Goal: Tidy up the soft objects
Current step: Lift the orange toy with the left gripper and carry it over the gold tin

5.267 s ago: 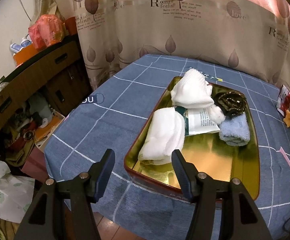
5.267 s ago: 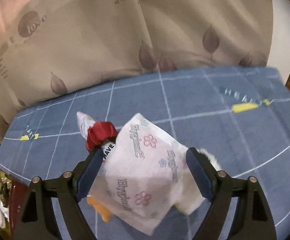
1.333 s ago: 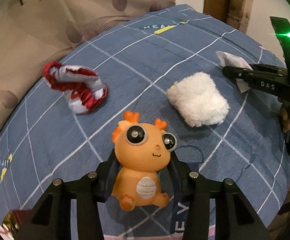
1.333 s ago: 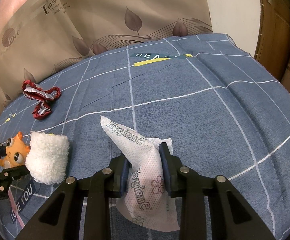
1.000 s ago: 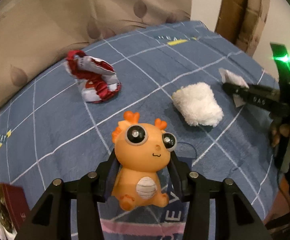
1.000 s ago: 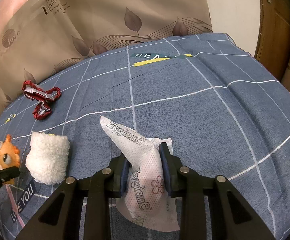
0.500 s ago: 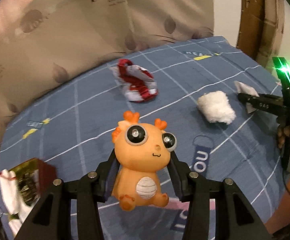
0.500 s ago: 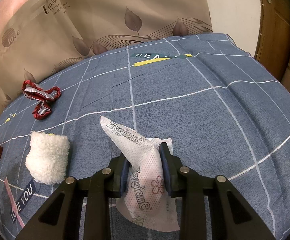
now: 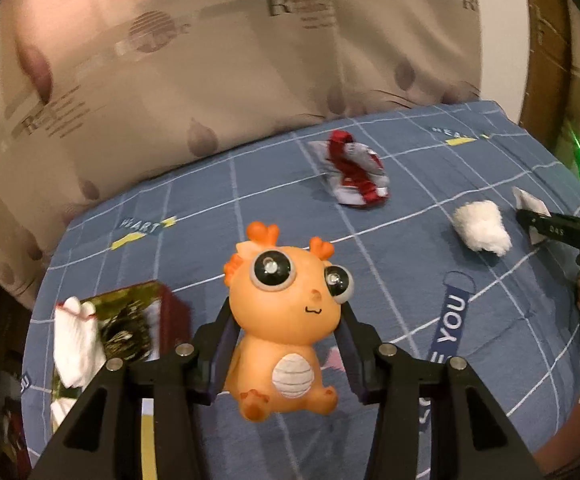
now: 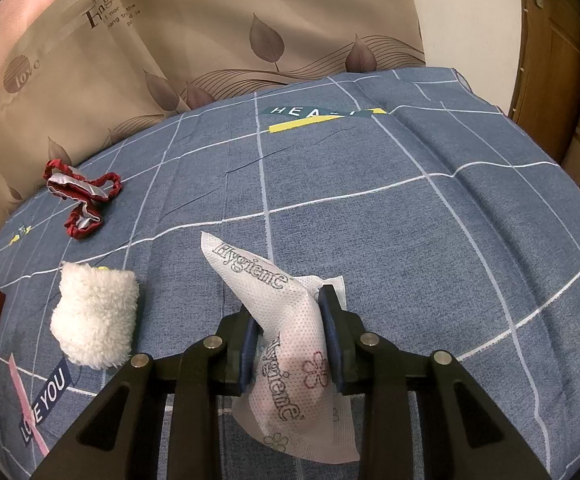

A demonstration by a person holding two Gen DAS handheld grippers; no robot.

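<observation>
Blue checked bed [image 10: 410,216] mostly; left gripper [image 9: 285,354] jaws pinching the orange toy [image 9: 285,316], held up for carrying to the tin [image 9: 169,312] lower left. Right gripper [image 10: 287,344] jaws squeeze the tissue pack [image 10: 285,344].

1. Orange big-eyed dragon toy [image 9: 285,320]: upright, pinched at six o'clock.
2. White "Hygiene" tissue pack [image 10: 290,344]: crumpled, pinched at six o'clock.
3. Fluffy white roll [image 10: 95,318]: lying at eight o'clock.
4. Red-and-silver scrunchie [image 10: 81,198]: twisted, at ten o'clock.
</observation>
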